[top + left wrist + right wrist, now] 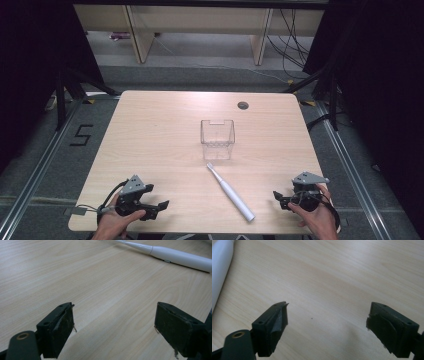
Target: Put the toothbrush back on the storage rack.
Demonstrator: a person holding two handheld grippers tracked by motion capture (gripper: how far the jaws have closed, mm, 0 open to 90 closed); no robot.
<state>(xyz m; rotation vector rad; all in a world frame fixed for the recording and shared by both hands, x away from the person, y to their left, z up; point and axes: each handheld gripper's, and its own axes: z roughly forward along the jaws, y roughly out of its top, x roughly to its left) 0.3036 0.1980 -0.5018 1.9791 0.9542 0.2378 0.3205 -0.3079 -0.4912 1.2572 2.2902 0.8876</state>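
Two released grippers, left gripper [159, 207] and right gripper [278, 197], flank one toothbrush [231, 192] and one clear box [218, 139].

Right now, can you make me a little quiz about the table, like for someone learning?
1. True or false: the toothbrush lies inside the clear box.
2. Which gripper holds something? A) left gripper B) right gripper C) neither
3. Fill in: the toothbrush's brush end points toward the ____.

Key:
1. False. It lies on the table, outside the box.
2. C. Both have open jaws with bare wood between them.
3. Box.
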